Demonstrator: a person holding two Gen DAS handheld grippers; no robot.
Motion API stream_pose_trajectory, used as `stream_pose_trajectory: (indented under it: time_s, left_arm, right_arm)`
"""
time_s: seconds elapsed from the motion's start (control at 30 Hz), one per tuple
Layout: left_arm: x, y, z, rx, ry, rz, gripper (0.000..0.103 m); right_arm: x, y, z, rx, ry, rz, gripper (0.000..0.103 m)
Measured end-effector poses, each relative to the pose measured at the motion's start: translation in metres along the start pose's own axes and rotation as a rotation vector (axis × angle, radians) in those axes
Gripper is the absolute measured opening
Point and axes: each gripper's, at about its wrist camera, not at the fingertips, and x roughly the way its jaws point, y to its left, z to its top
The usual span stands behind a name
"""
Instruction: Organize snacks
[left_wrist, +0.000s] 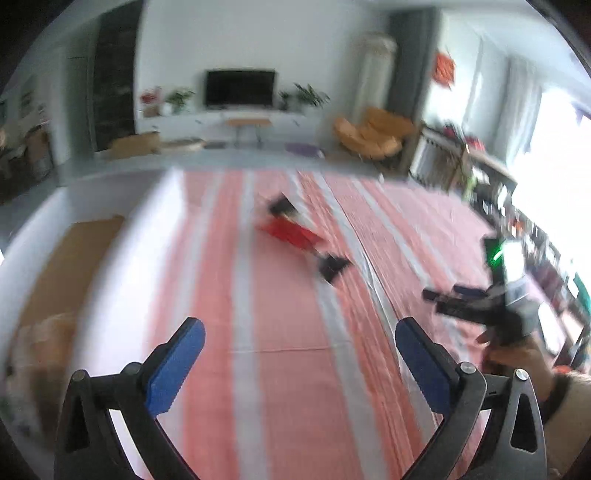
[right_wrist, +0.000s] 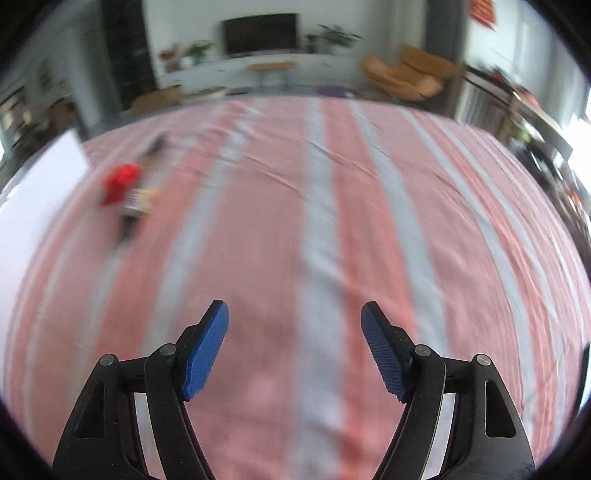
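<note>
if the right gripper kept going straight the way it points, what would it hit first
Probably just the striped cloth. The right gripper is open with nothing between its pads, and the red snack packet lies well off to its left, out of that line. Blur makes depth uncertain.

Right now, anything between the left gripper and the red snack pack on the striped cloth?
Nothing visible. The left gripper is open and empty, and only bare striped cloth lies between it and the red snack pack. The right gripper sits off to the right of that line. The frames are motion-blurred, so small items could be missed.
</note>
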Motion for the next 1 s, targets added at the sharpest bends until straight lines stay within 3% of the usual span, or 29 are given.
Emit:
stream_pose_trajectory:
  time_s: [0.2,0.3,0.43,1.0]
  left_arm:
    - [0.116,-0.029,0.008,0.01,0.091,0.115,0.102]
    - [0.141,-0.026,0.003,-0.011,0.111,0.174,0.102]
    - [0.174,-0.019,-0.003,-0.029,0.18,0.185,0.102]
    - [0.174,-0.014,-0.01,-0.011,0.176,0.173,0.103]
  right_arm:
    - [0.011,-0.009,0.004,0.021,-0.025,-0.02,0.077]
    - [0.018,-0.013,0.01,0.004,-0.015,-0.05,0.087]
    - [0.025,-0.019,0.009,0.038,-0.007,-0.052,0.093]
    - [0.026,-0.02,0.009,0.039,-0.007,-0.05,0.094]
